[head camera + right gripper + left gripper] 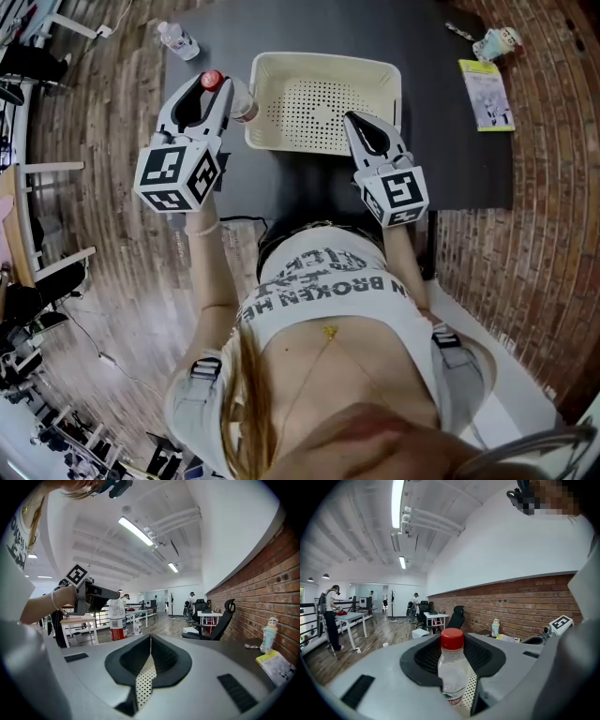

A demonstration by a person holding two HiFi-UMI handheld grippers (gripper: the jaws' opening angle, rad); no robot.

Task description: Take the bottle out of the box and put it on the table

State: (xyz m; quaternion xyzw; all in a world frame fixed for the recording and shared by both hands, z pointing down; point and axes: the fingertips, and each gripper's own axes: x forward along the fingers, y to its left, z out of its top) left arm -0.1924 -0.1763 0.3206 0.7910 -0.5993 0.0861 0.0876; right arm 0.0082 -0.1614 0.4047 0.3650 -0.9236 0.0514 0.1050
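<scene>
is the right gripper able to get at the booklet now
Probably yes: the right gripper is empty, jaws shut, and nothing stands on the table between it and the booklet.

The left gripper holds a clear bottle with a red cap between its jaws, just outside the left rim of the cream perforated box. The right gripper hangs over the box's right front corner, jaws together and empty. The box sits on a dark table. Further off on that table lie a second bottle at the far left, and at the far right a yellow-green booklet with a small figurine near it.
</scene>
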